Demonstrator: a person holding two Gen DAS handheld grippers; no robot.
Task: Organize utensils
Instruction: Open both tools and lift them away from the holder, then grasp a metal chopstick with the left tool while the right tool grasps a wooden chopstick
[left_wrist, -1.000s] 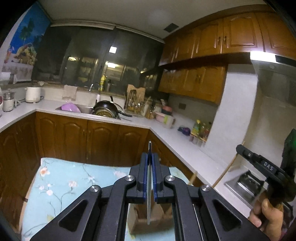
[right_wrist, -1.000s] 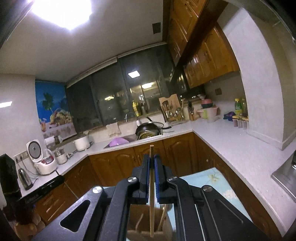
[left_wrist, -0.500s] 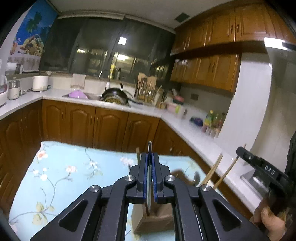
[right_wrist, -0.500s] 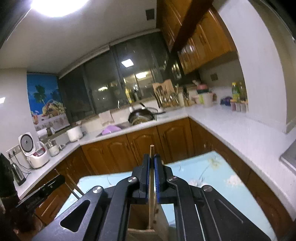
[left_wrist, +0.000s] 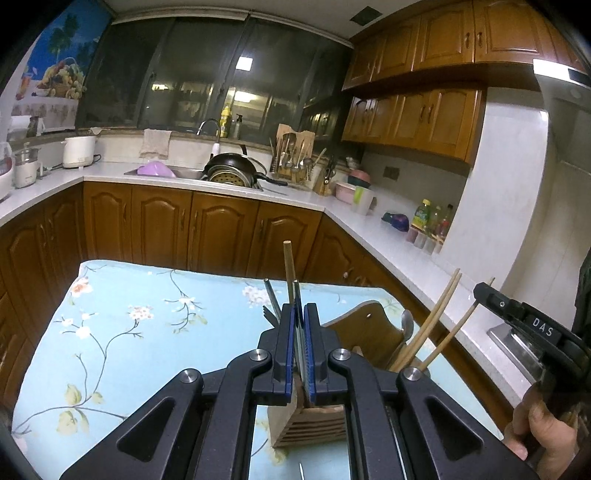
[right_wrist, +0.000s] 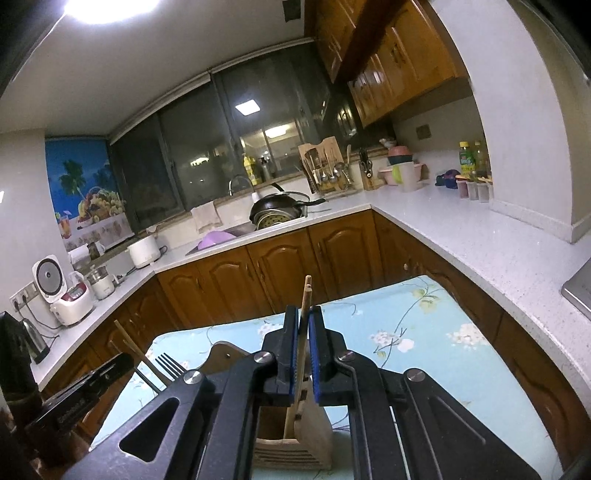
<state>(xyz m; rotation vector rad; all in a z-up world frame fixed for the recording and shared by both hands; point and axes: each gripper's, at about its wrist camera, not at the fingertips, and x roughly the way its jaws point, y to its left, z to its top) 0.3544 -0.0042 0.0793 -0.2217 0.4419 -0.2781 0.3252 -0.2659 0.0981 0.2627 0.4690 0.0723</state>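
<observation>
Wooden kitchen cabinets (left_wrist: 221, 229) and a white counter (right_wrist: 480, 236) are seen behind a table with a floral blue cloth (left_wrist: 147, 325). On its near part a wooden utensil holder (left_wrist: 310, 424) is placed. A thin metal utensil (left_wrist: 298, 332) is clamped by the left gripper (left_wrist: 300, 354) above the holder. A wooden chopstick (right_wrist: 303, 332) is clamped by the right gripper (right_wrist: 303, 354), its lower end inside the holder.

free: floral tablecloth (left_wrist: 147, 332) left of holder | blocked: wooden holder (left_wrist: 373, 339), chopsticks (left_wrist: 428, 325) upright
</observation>
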